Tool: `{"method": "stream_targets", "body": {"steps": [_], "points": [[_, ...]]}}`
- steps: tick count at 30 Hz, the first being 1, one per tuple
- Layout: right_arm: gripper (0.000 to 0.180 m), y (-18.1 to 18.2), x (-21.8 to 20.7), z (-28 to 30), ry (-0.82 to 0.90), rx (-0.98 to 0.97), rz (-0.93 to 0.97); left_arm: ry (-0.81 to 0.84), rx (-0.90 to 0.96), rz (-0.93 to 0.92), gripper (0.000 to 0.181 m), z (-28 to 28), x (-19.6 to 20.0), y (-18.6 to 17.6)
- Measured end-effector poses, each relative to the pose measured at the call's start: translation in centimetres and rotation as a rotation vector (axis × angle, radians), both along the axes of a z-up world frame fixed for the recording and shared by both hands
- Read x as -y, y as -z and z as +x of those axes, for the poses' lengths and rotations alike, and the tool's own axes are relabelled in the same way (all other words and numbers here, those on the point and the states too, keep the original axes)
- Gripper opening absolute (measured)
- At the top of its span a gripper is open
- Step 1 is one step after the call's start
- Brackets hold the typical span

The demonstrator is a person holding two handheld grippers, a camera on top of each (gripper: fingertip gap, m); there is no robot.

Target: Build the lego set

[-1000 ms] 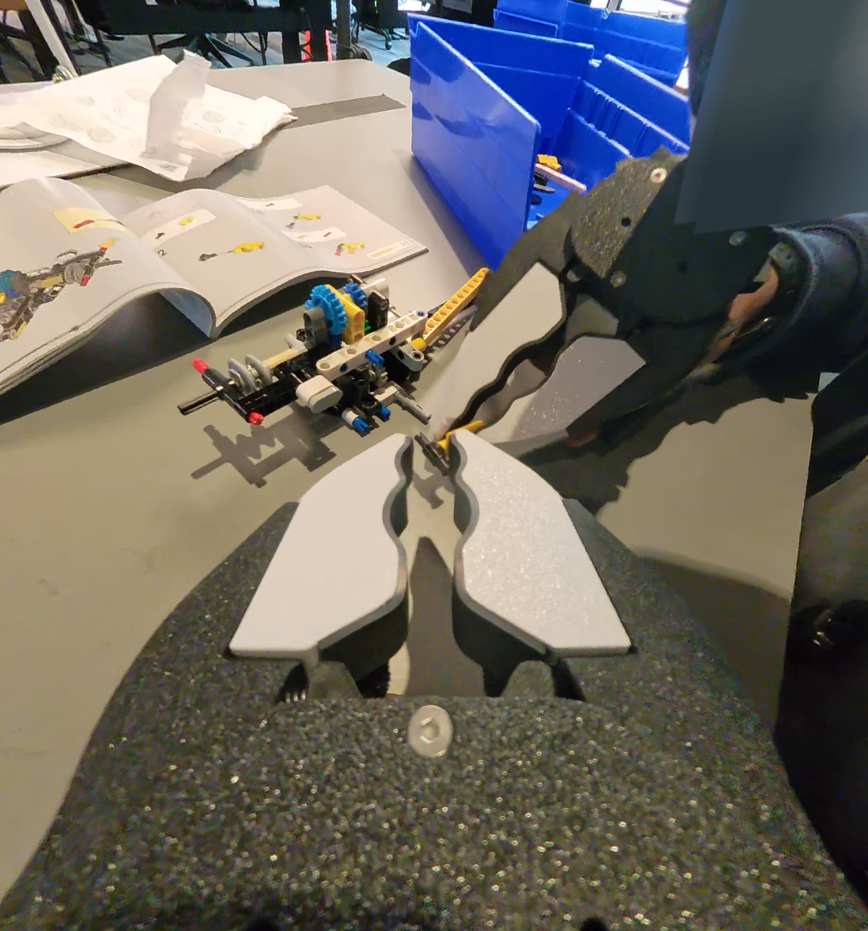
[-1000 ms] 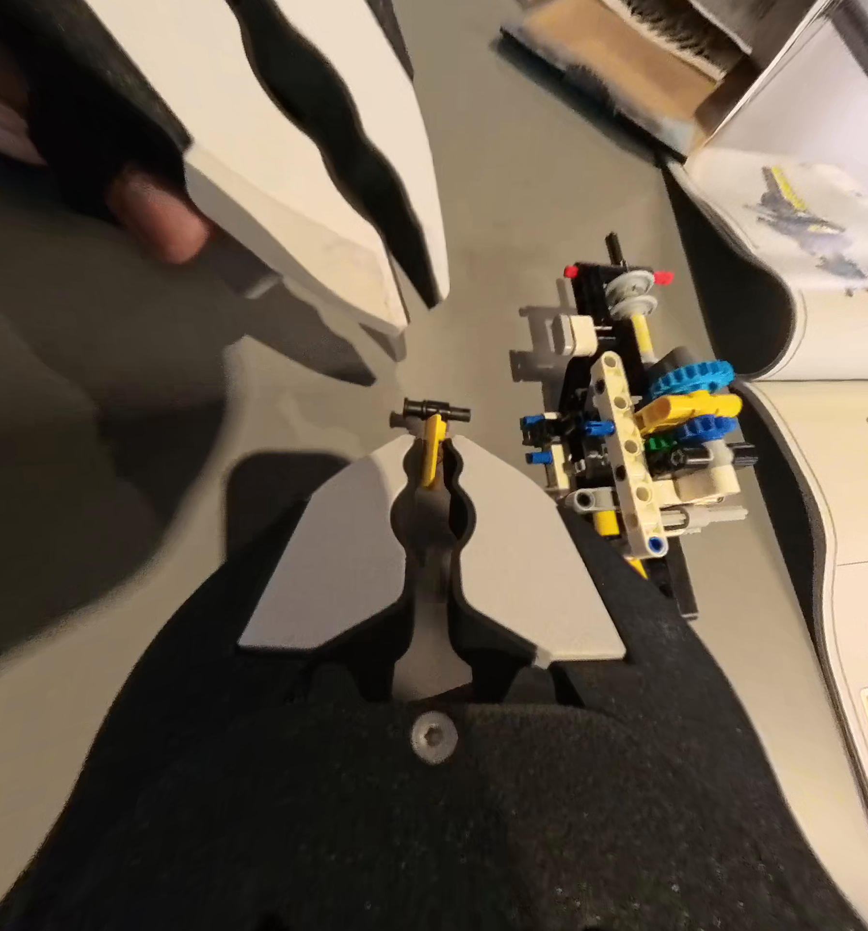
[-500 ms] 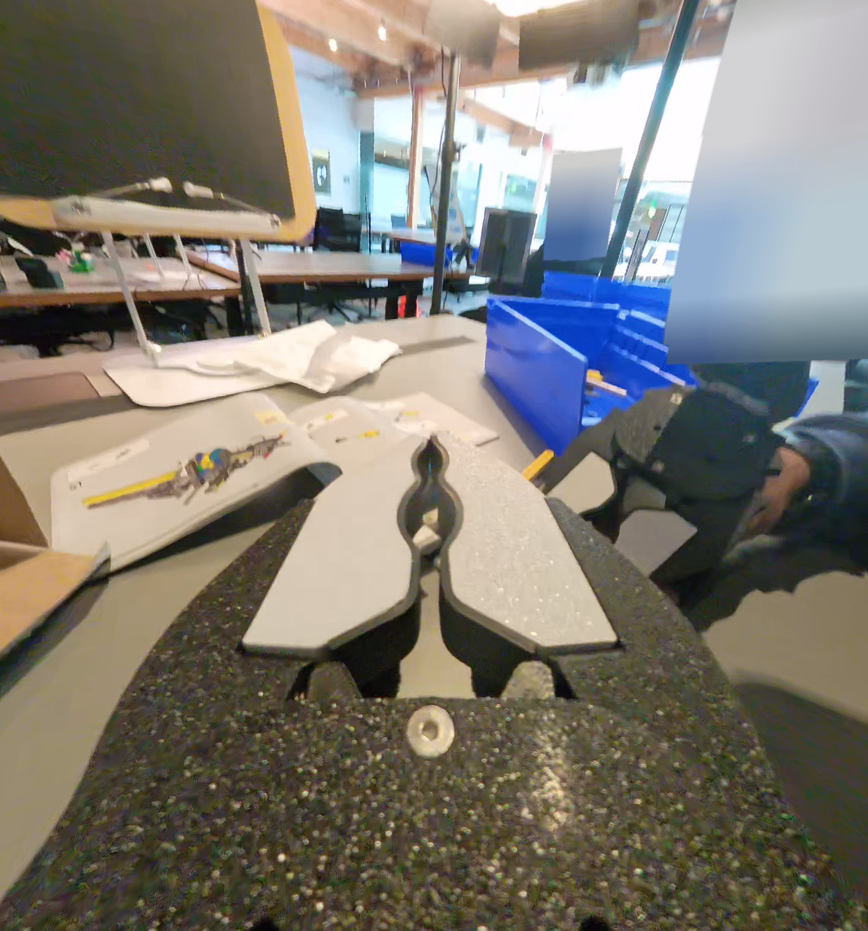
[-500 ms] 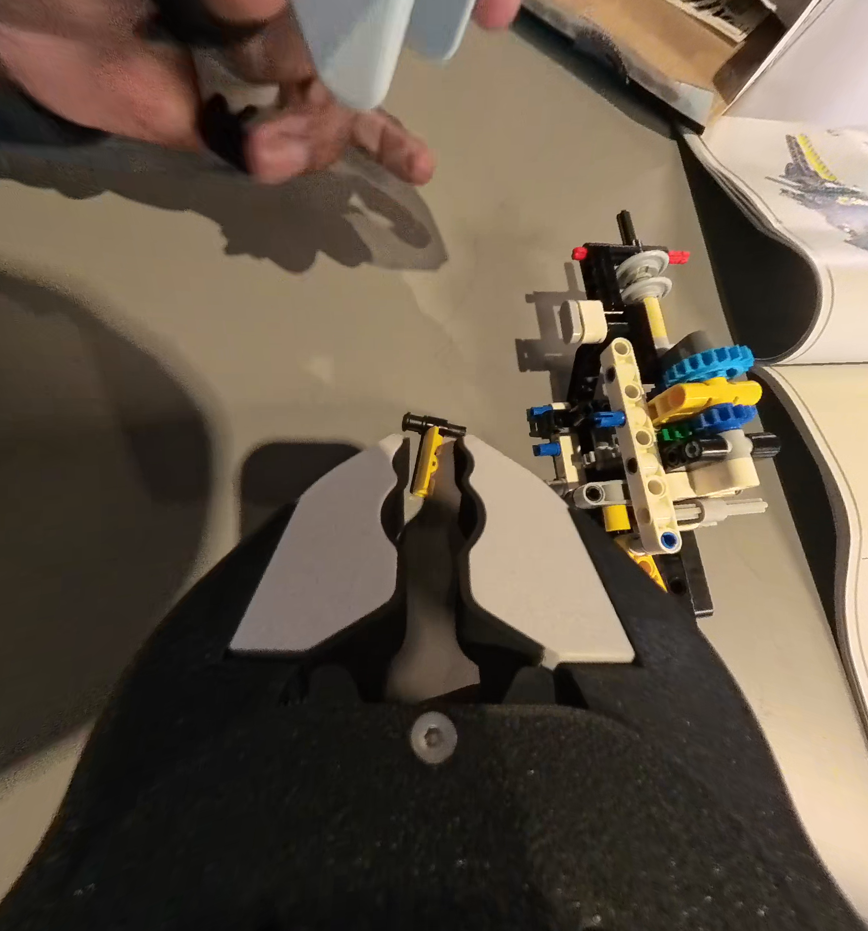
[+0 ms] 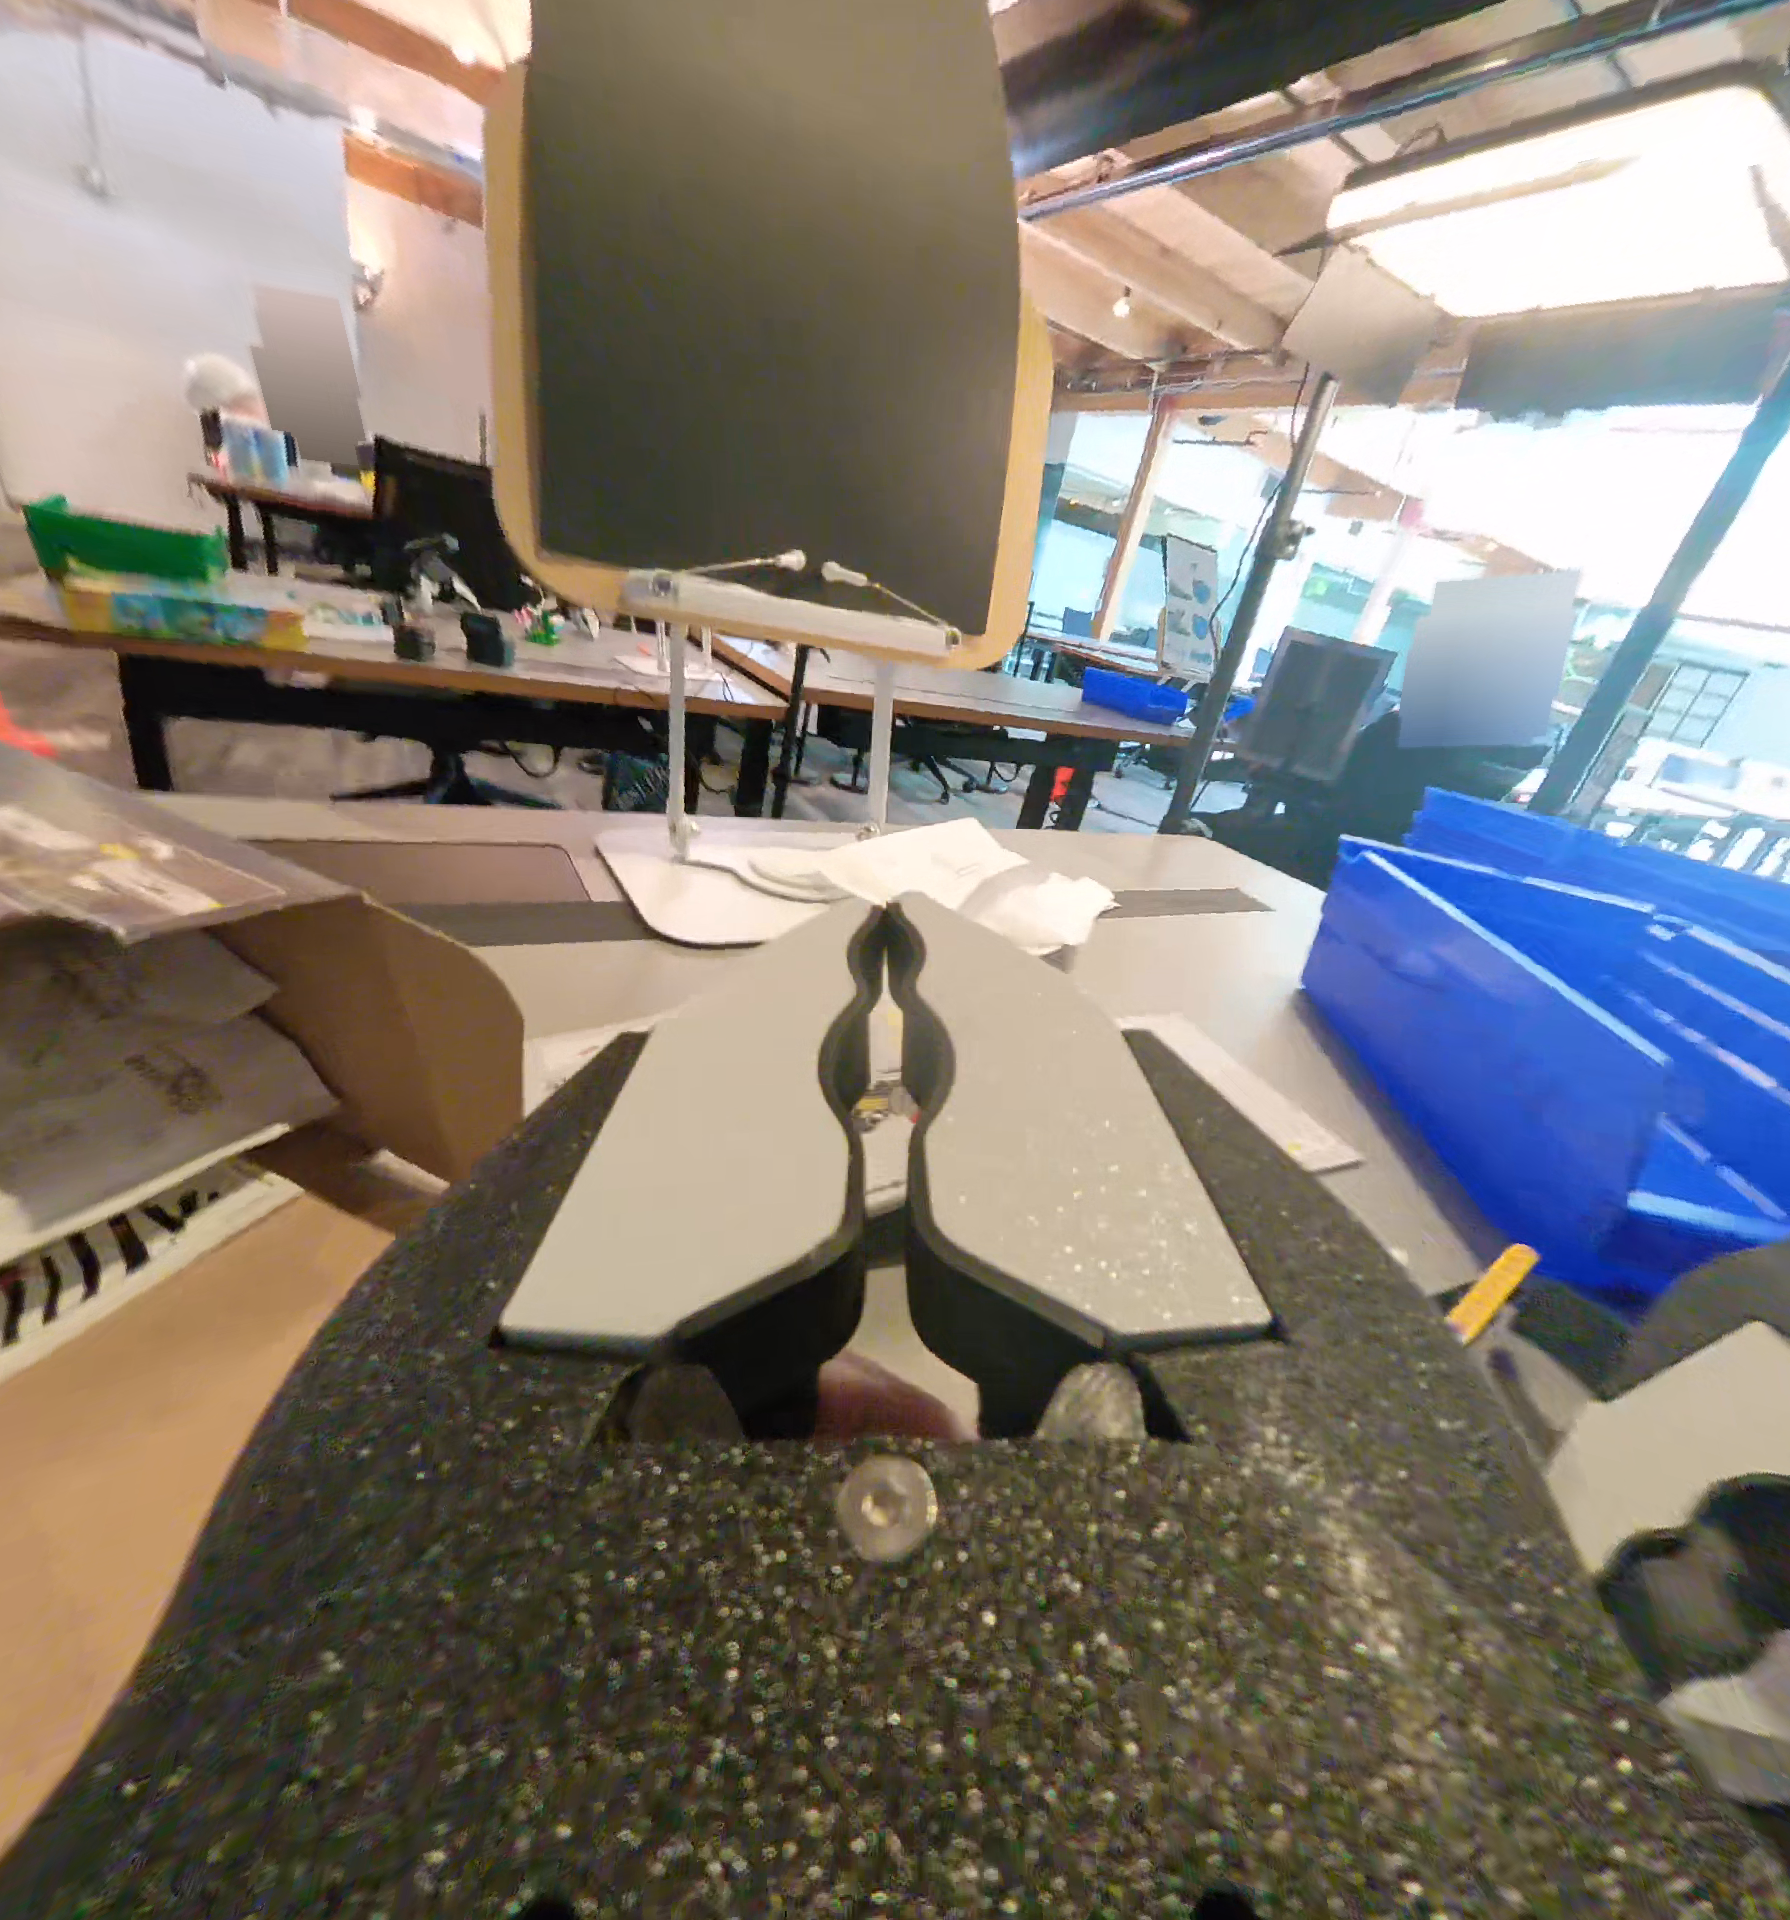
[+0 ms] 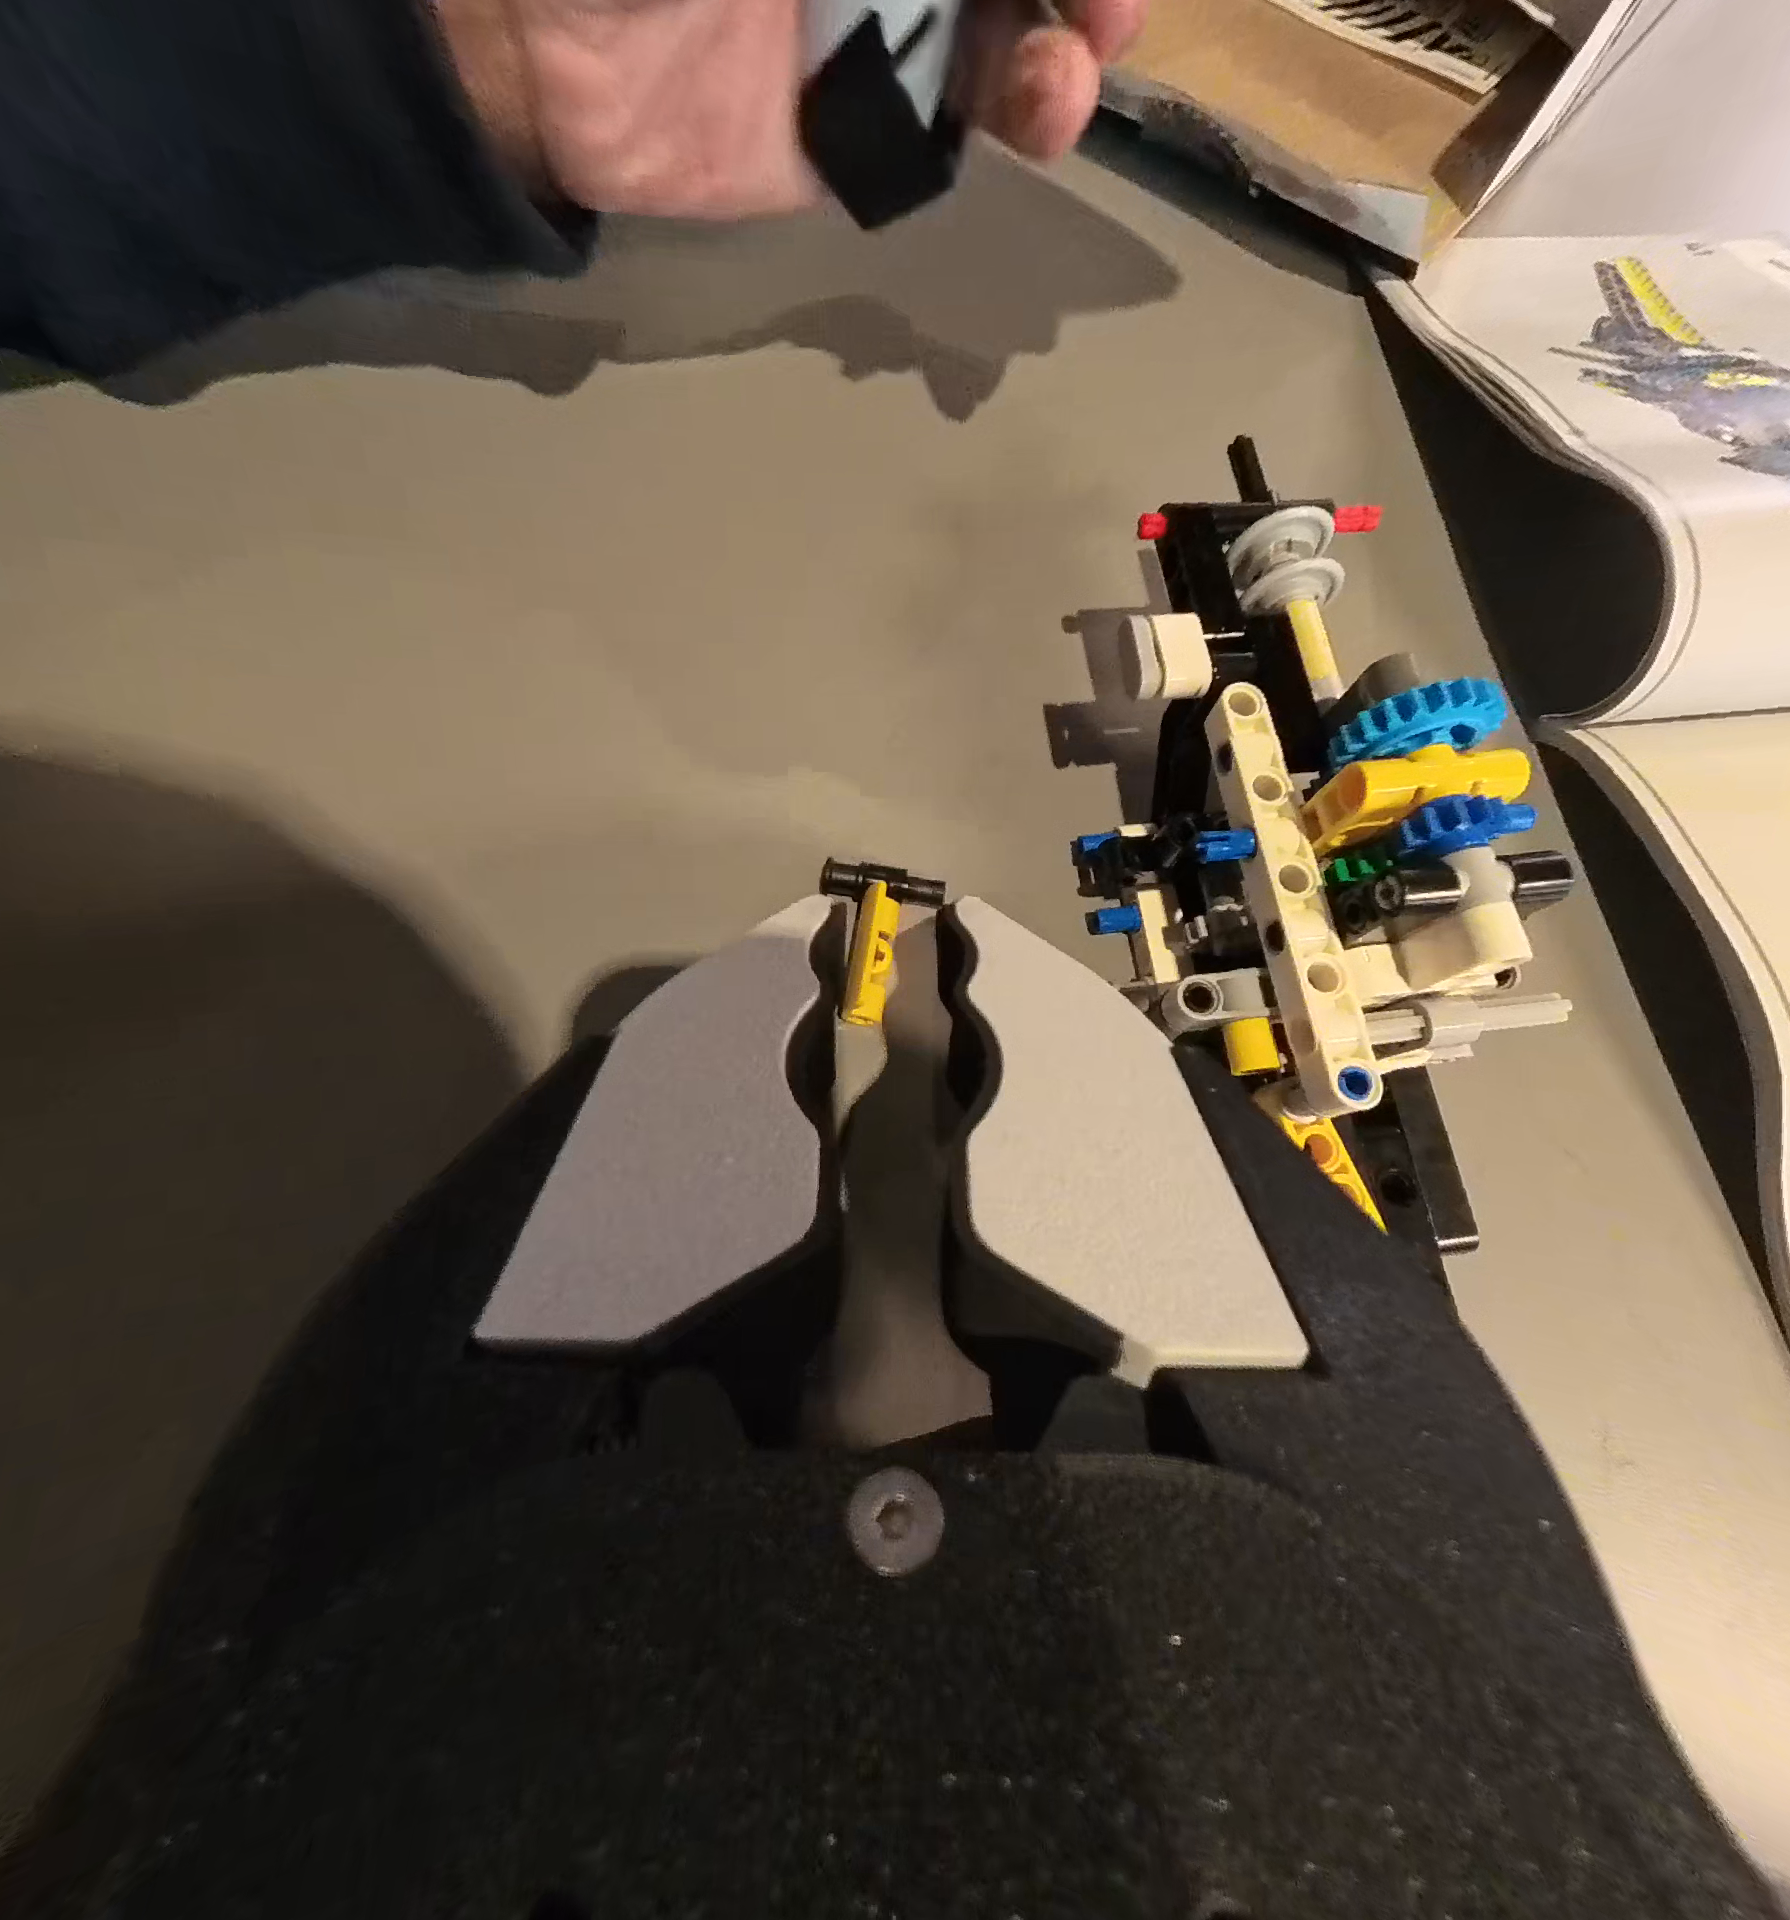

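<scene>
The left gripper [image 5: 887,918] is closed, empty. A small yellow and black piece [image 6: 873,928] lies loose between the open right gripper [image 6: 886,914] jaws, beside the lego model [image 6: 1306,831] on the table [image 6: 558,644]

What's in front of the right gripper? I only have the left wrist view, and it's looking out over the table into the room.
Observer: A small yellow piece with a black pin across its far end sits between the fingers of the right gripper.
Operator: Is it clamped?
Observer: It doesn't look so. It lies against one finger, with a gap to the other.
Operator: Where's the model?
Observer: The lego assembly lies on the table just beside that gripper, toward the open instruction booklet.
</scene>
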State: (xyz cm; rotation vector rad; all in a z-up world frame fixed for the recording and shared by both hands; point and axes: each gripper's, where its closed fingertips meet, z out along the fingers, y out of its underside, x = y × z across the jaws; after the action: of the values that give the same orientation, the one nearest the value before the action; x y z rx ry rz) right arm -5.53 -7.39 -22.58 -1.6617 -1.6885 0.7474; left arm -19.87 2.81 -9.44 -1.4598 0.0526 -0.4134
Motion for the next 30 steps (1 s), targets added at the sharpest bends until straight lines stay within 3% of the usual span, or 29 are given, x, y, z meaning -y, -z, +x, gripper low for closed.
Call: {"method": "stream_targets", "body": {"steps": [1,8,12,16,30], "points": [[0.016,0.0,0.0,0.0,0.0,0.0,-0.005,0.002,-0.026,0.012,0.0,0.1,-0.3,0.4],[0.017,0.0,0.1,0.0,-0.01,-0.005,-0.05,0.077,-0.192,0.079,0.0,1.4,-0.3,1.8],[0.016,0.0,0.1,0.0,-0.014,-0.007,-0.059,0.053,-0.191,0.056,0.002,0.8,-0.3,1.9],[0.016,0.0,0.2,0.0,-0.016,-0.005,-0.052,0.029,-0.148,0.015,0.016,-0.4,-0.2,2.1],[0.016,0.0,0.1,0.1,-0.017,-0.004,-0.055,0.013,-0.233,-0.094,0.013,-0.1,-0.6,4.2]]}}
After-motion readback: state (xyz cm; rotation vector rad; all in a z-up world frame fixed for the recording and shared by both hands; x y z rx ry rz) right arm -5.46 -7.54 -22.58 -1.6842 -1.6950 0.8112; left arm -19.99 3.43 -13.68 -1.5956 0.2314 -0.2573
